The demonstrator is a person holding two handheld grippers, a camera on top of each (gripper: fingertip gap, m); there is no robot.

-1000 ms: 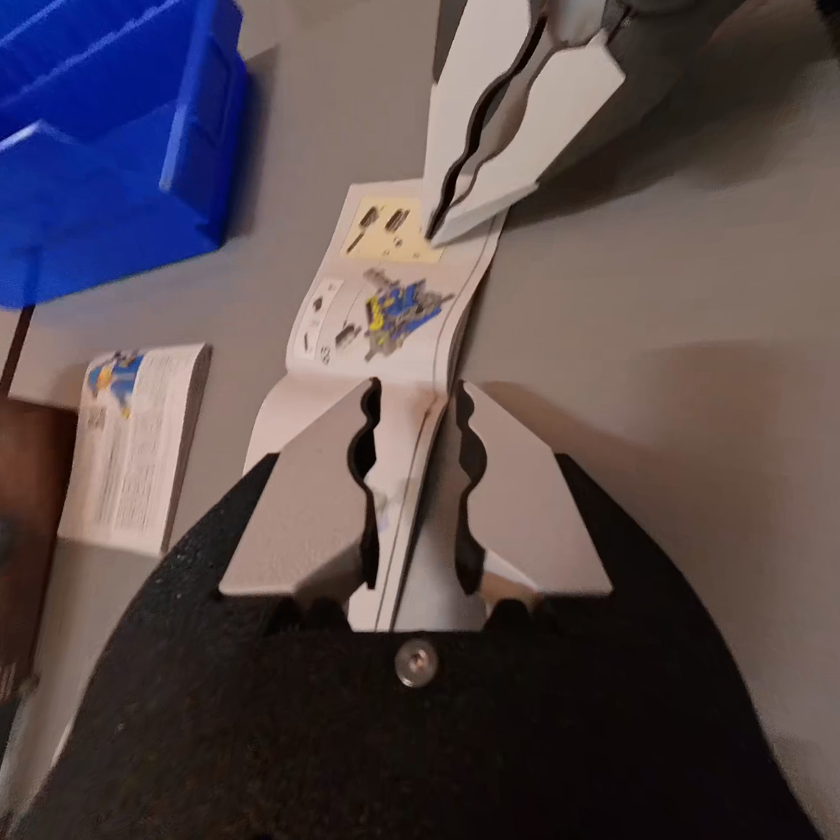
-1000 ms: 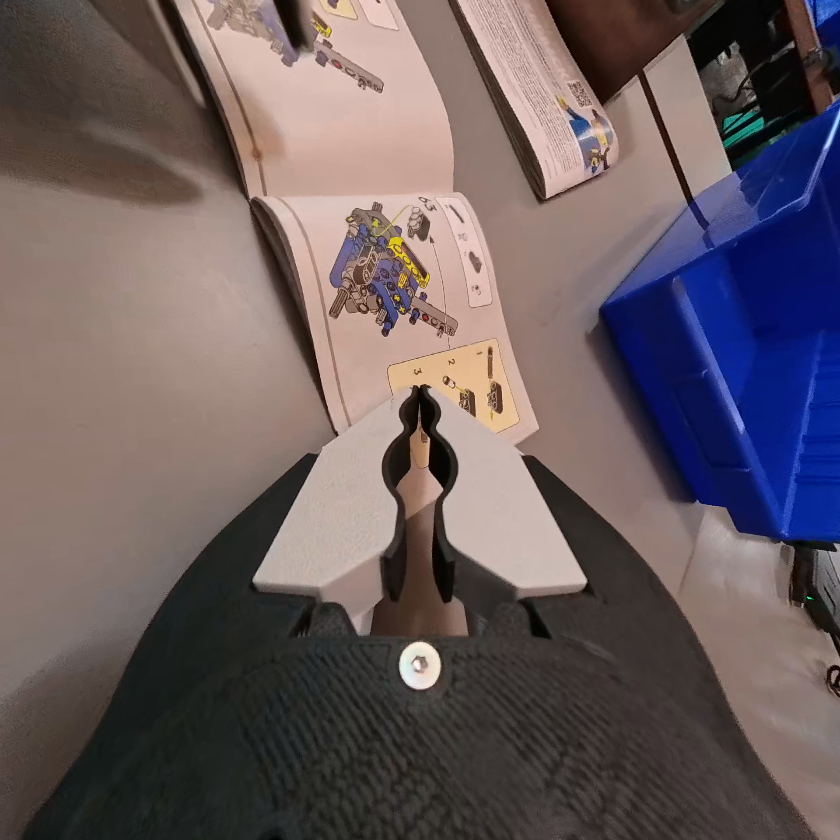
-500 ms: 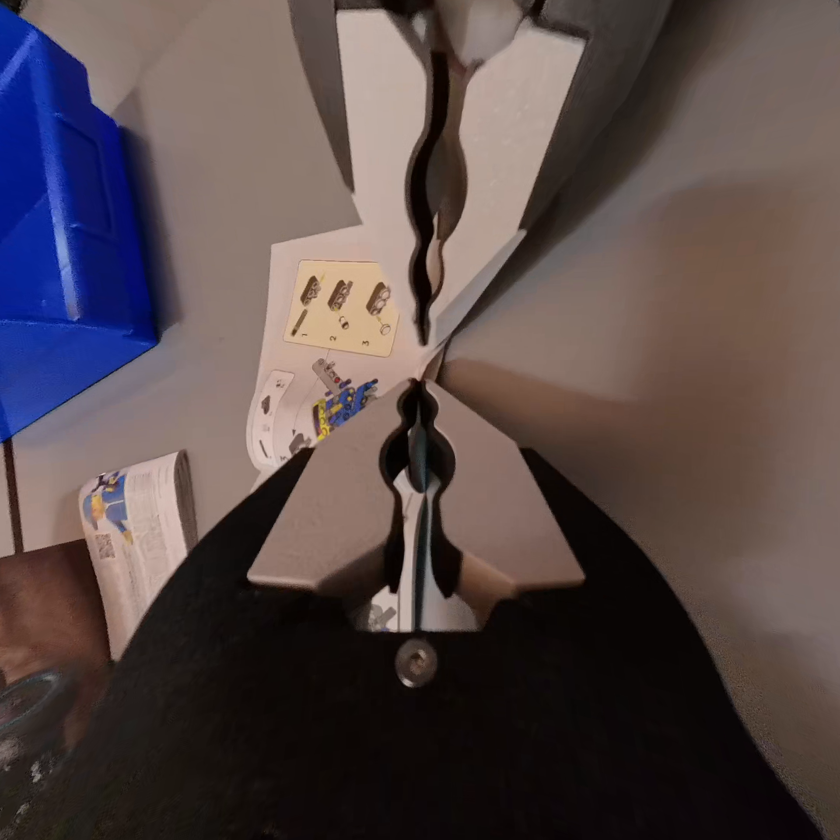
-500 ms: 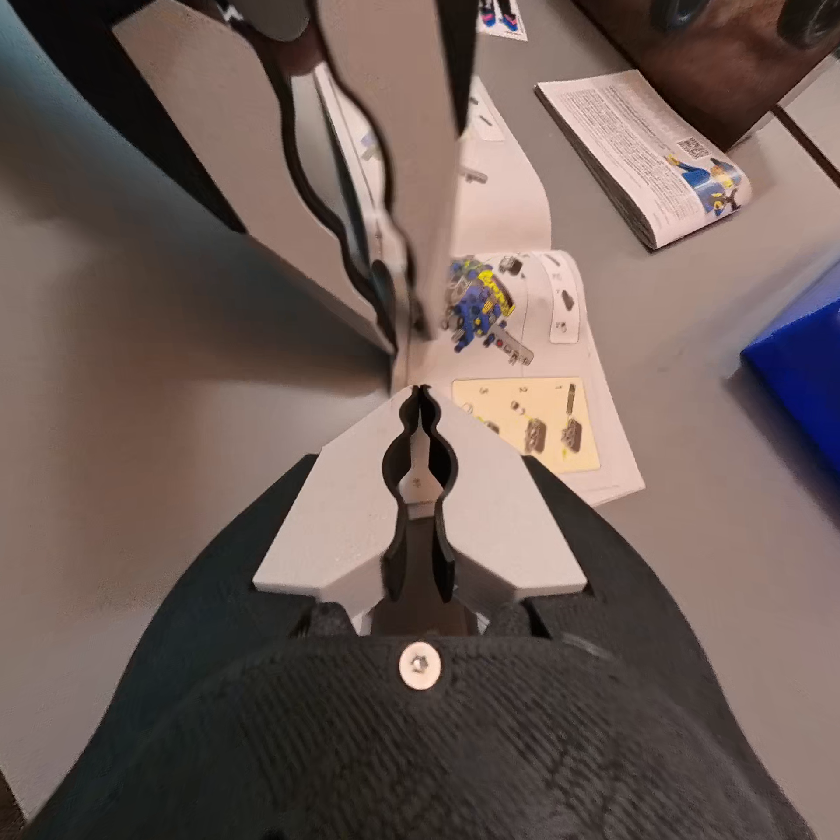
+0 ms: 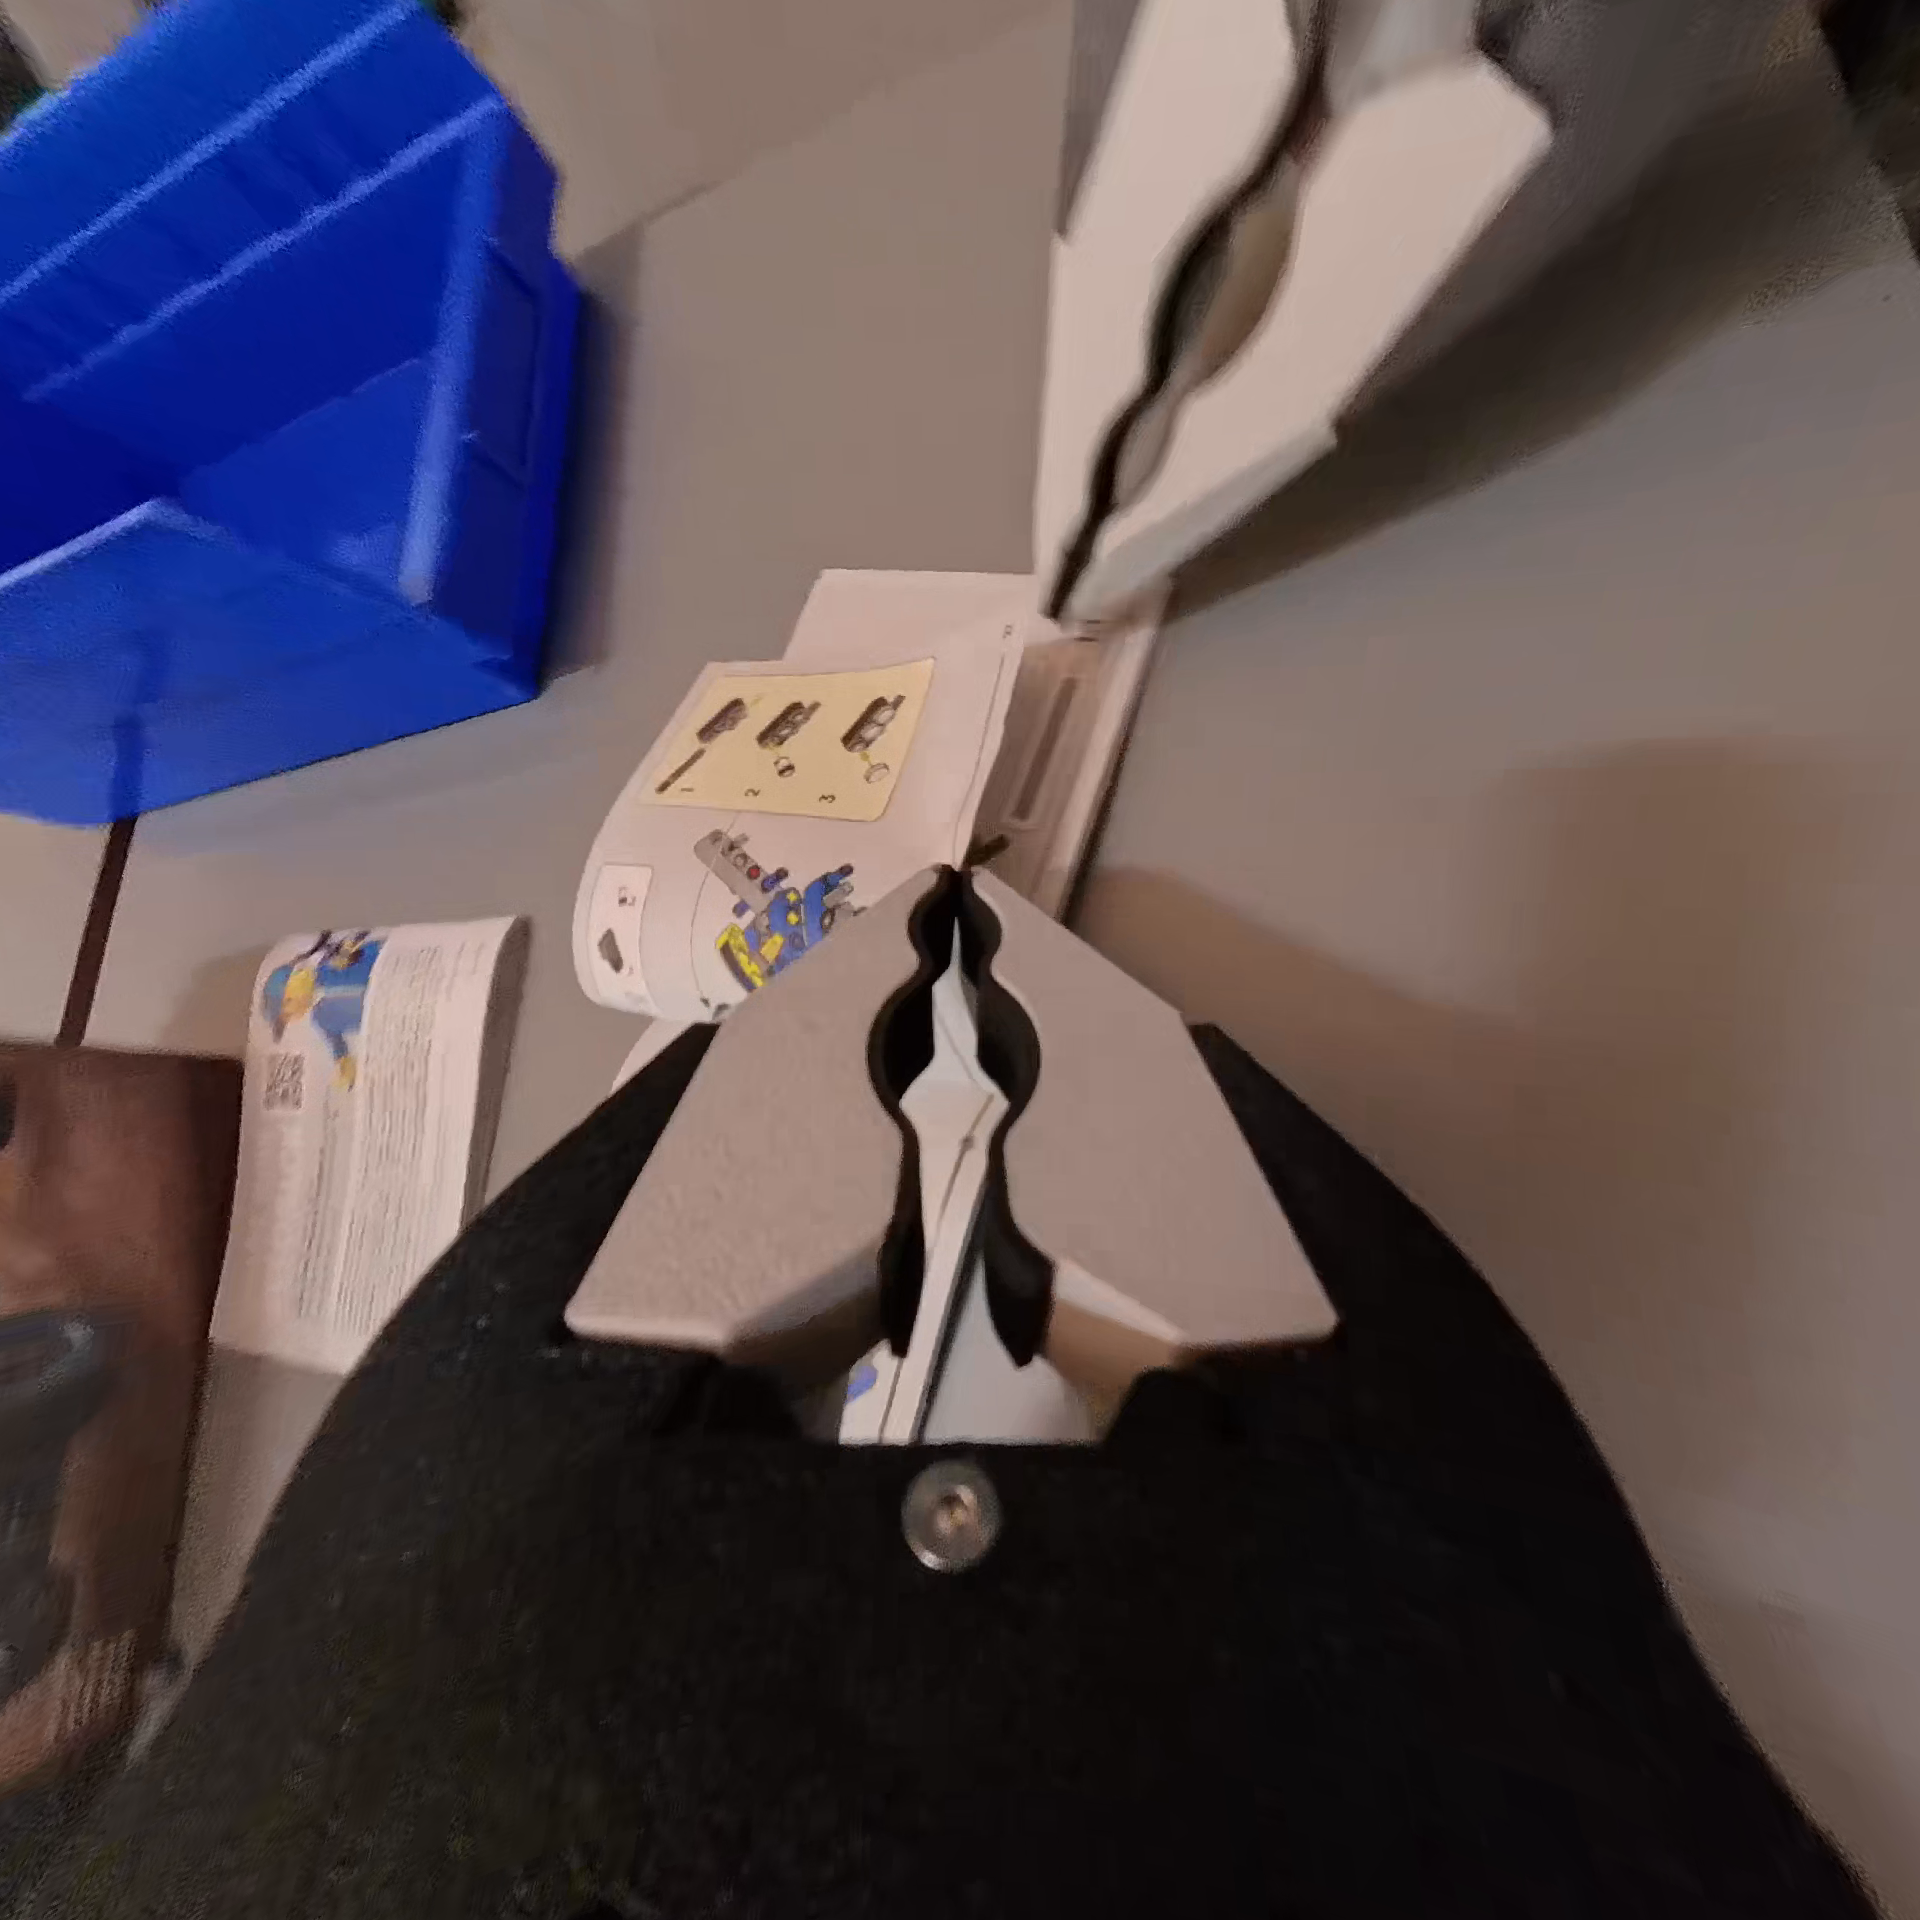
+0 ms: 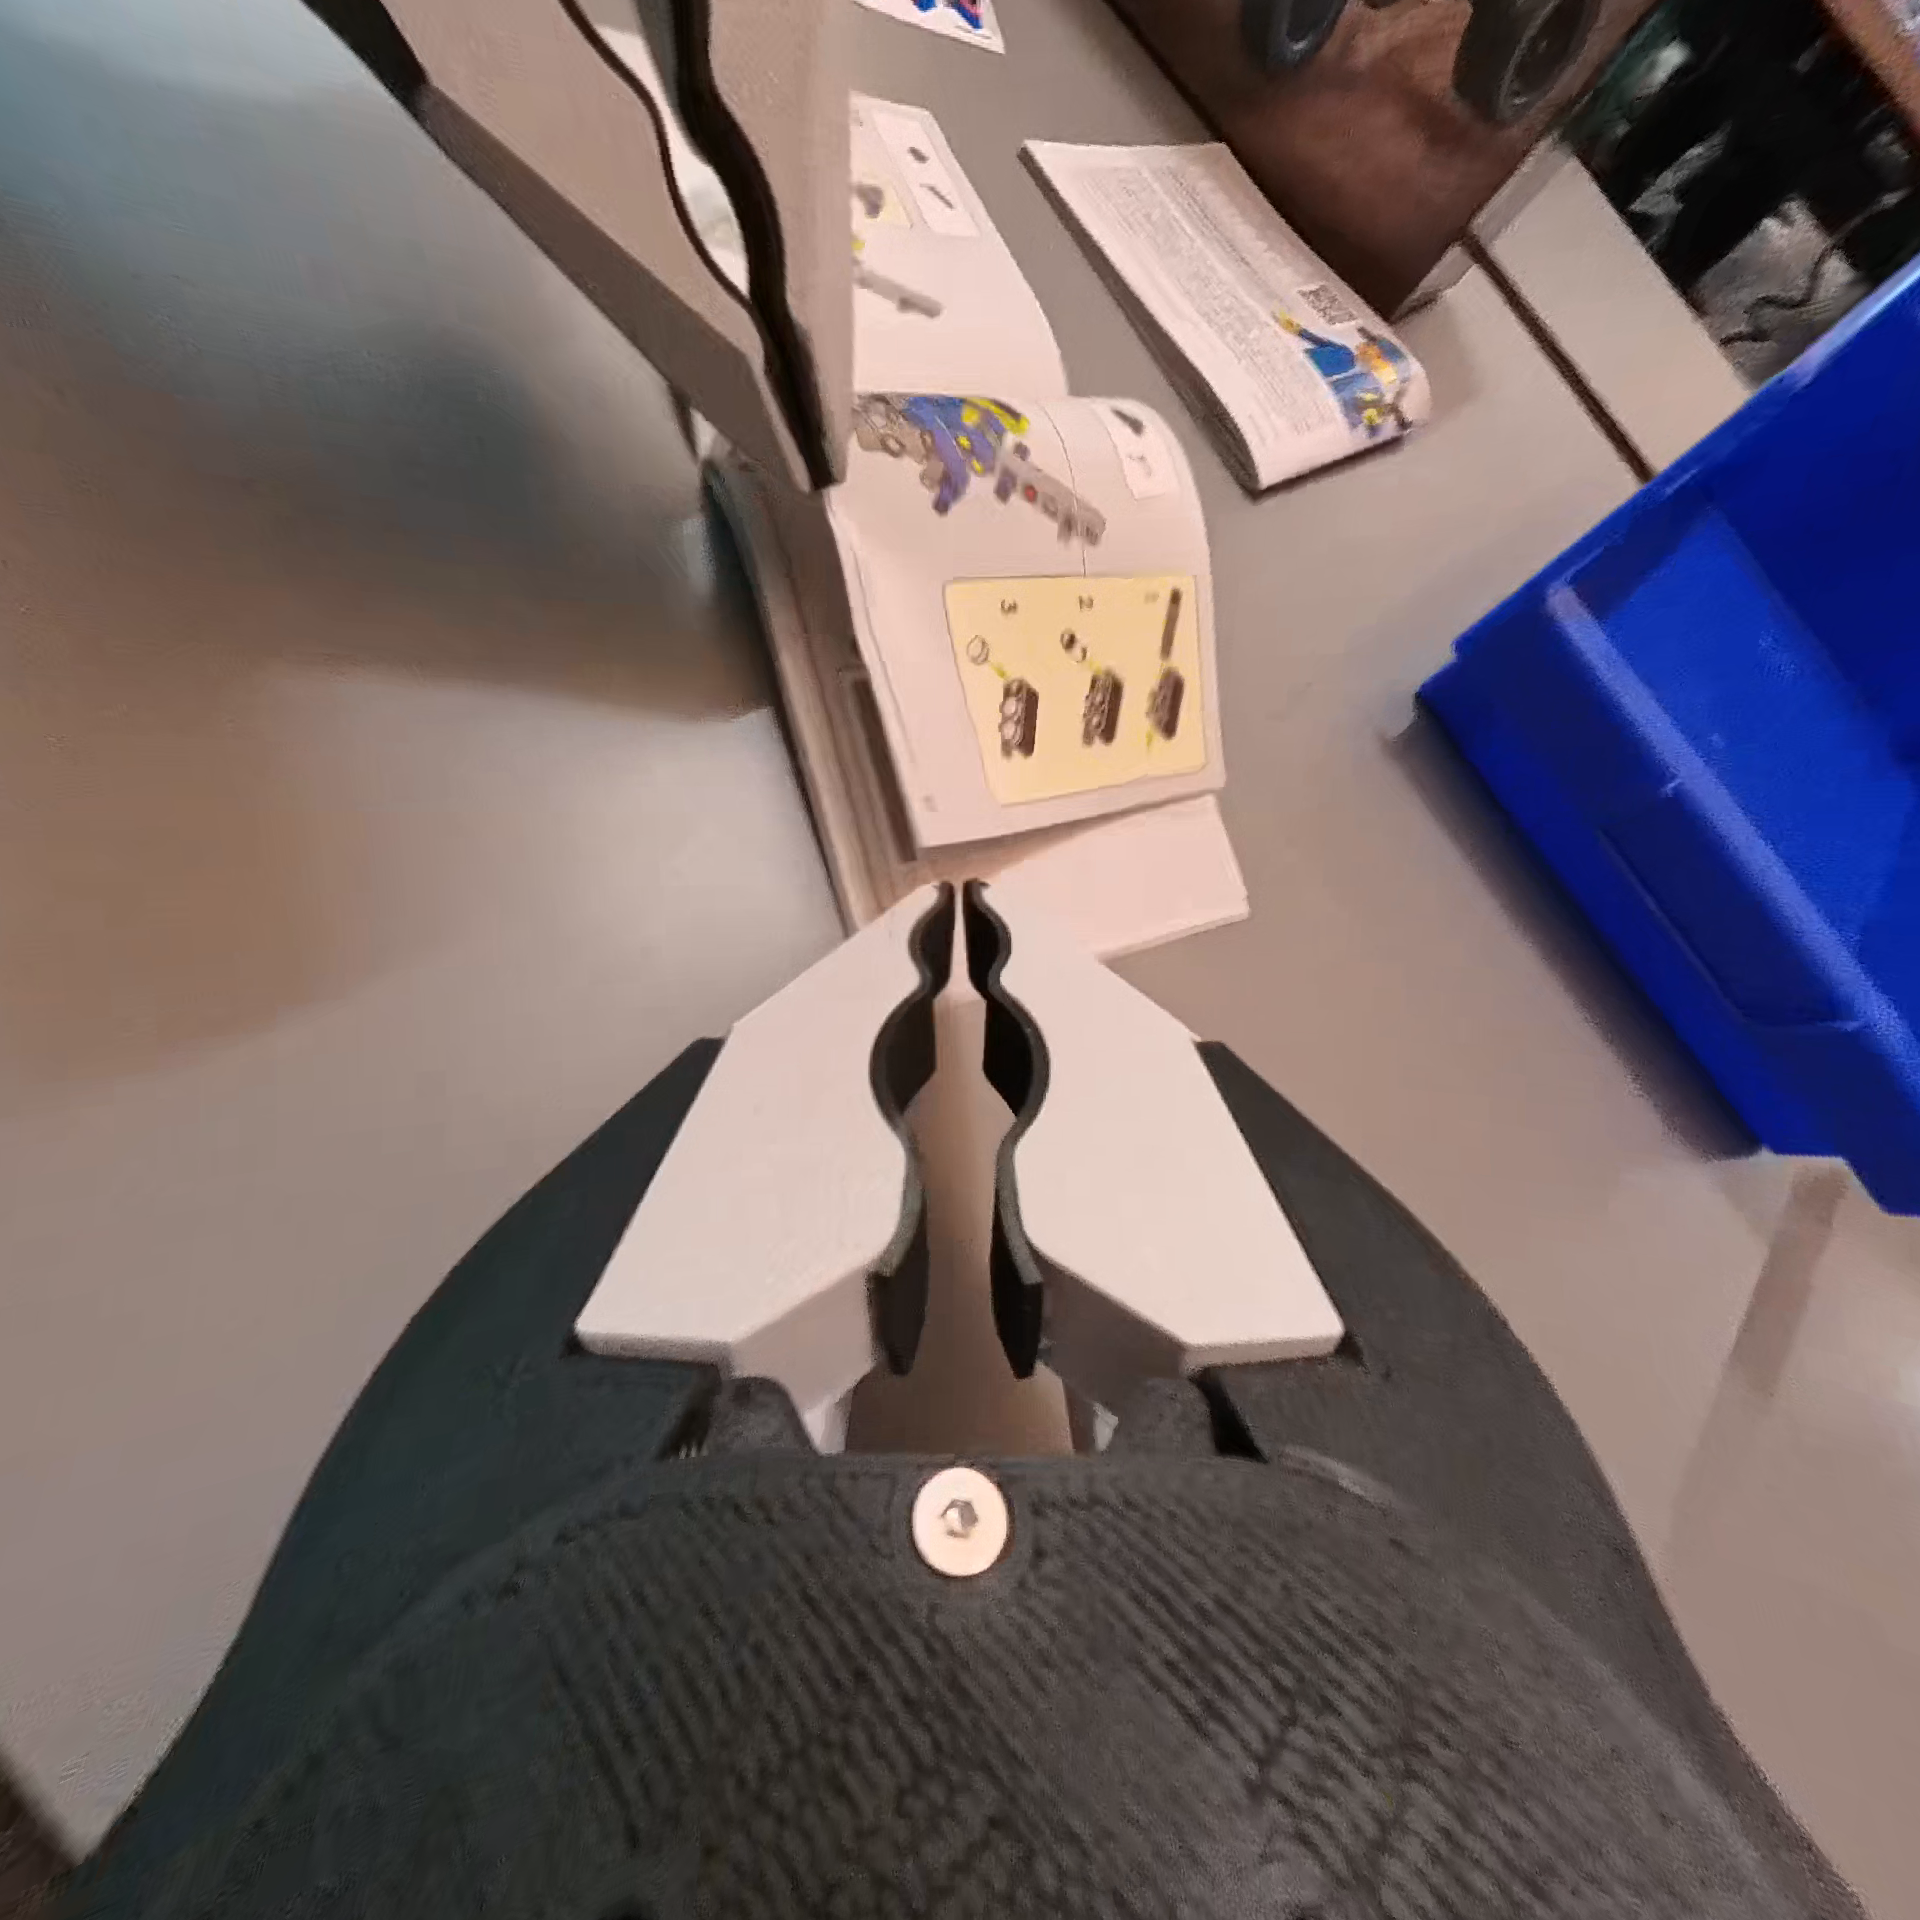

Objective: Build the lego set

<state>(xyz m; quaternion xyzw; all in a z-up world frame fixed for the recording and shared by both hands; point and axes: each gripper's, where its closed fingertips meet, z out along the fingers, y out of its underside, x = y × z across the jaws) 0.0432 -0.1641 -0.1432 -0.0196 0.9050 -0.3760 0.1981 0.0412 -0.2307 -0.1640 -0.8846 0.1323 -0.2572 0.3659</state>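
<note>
An open instruction booklet (image 5: pixel 810 748) lies on the grey table; it also shows in the right wrist view (image 6: pixel 1091 675). Its top page, with a yellow parts box and a blue-yellow model drawing, is lifted and curled. My left gripper (image 5: pixel 954 878) is shut on that page near the spine; in the right wrist view its tips (image 6: pixel 821 473) meet the page's far corner. My right gripper (image 6: pixel 958 894) is shut with its tips at the booklet's near edge; it also shows in the left wrist view (image 5: pixel 1065 603). I cannot tell whether it pinches paper. No loose bricks show.
A blue bin (image 5: pixel 260 416) stands beside the booklet, also in the right wrist view (image 6: pixel 1714 779). A second, closed booklet (image 5: pixel 374 1122) lies next to a brown box (image 5: pixel 94 1299). Dark wheels (image 6: pixel 1507 42) sit on the box. Bare grey table (image 5: pixel 1507 1039) lies to the other side. Tip to tip, the grippers are about 8 cm apart.
My left gripper closed from open onto a page and pulled it up into a curl. My right gripper stayed shut and slid to the booklet's near edge. Both views swung.
</note>
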